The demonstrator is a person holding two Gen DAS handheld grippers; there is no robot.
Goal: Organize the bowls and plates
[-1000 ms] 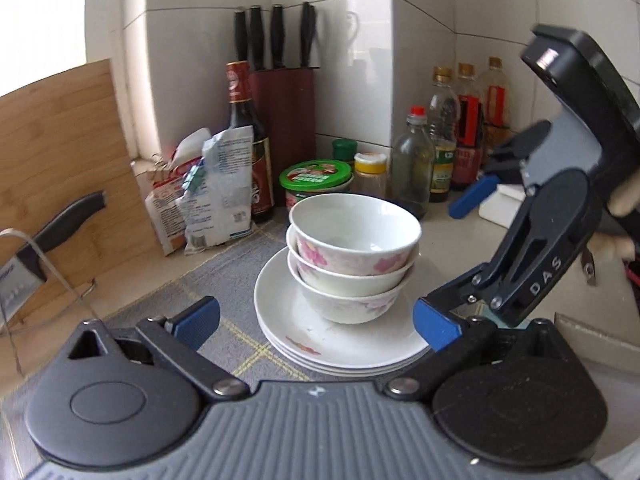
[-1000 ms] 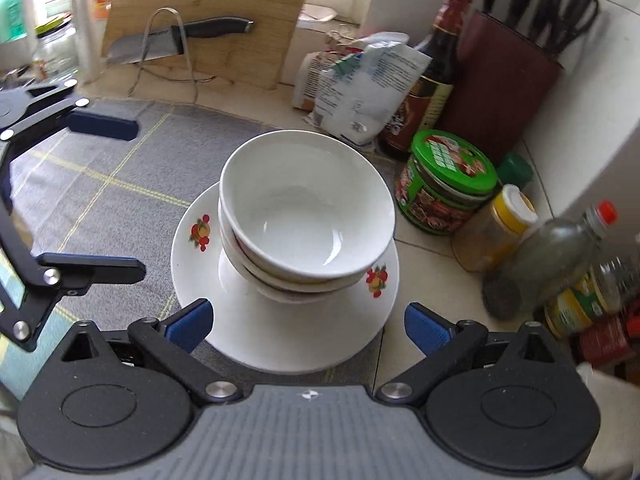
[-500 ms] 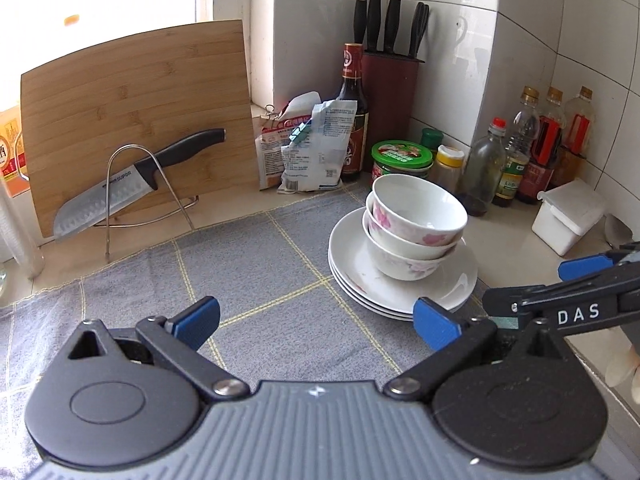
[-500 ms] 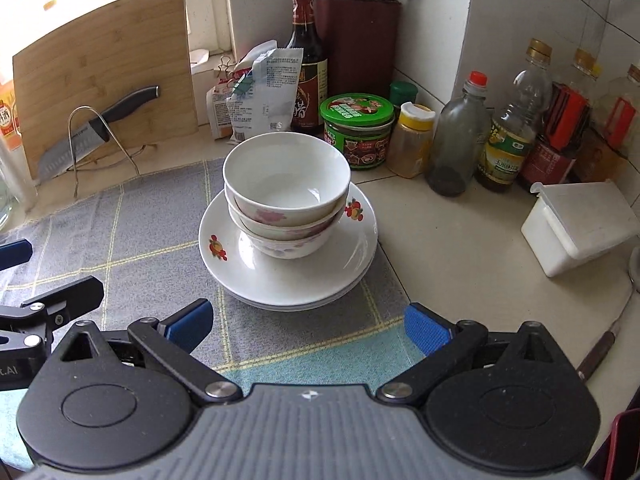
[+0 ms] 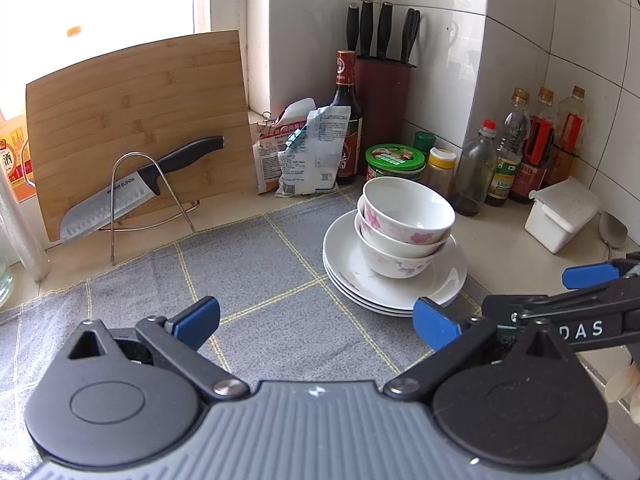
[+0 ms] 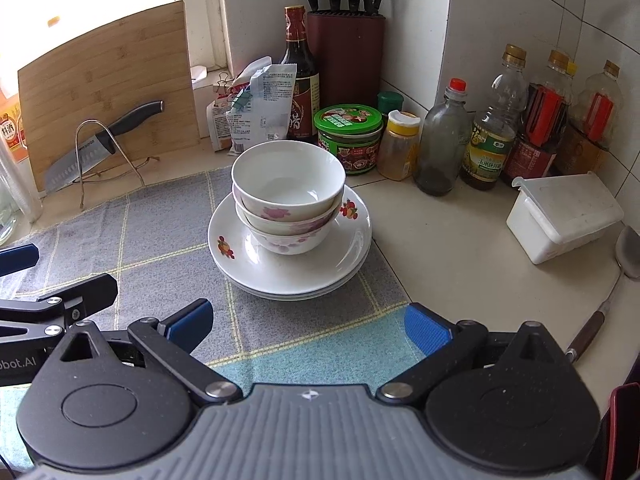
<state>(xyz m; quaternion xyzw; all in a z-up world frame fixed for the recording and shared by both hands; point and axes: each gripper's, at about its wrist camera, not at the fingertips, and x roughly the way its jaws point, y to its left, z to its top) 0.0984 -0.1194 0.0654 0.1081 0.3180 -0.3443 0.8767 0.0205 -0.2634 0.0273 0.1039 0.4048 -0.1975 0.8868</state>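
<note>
Three white bowls with pink flowers [image 5: 404, 224] [image 6: 288, 192] stand nested on a stack of white plates [image 5: 352, 276] [image 6: 248, 268] at the right edge of a grey checked cloth [image 5: 256, 300] [image 6: 160, 236]. My left gripper [image 5: 316, 318] is open and empty, low over the cloth, well in front and left of the stack. My right gripper [image 6: 308, 326] is open and empty, in front of the stack. Each gripper shows at the edge of the other's view, the right one in the left wrist view [image 5: 576, 304] and the left one in the right wrist view [image 6: 44, 284].
A cutting board [image 5: 136, 120] and a knife on a wire stand [image 5: 132, 192] stand at the back left. A knife block [image 6: 344, 48], sauce bottles [image 6: 488, 136], jars [image 6: 348, 136] and packets [image 5: 308, 148] line the tiled corner. A white lidded box [image 6: 564, 216] and a spoon [image 6: 624, 256] lie right.
Both grippers have pulled back and away from the stack of bowls and plates, which now looks smaller and farther. The stack itself has not moved.
</note>
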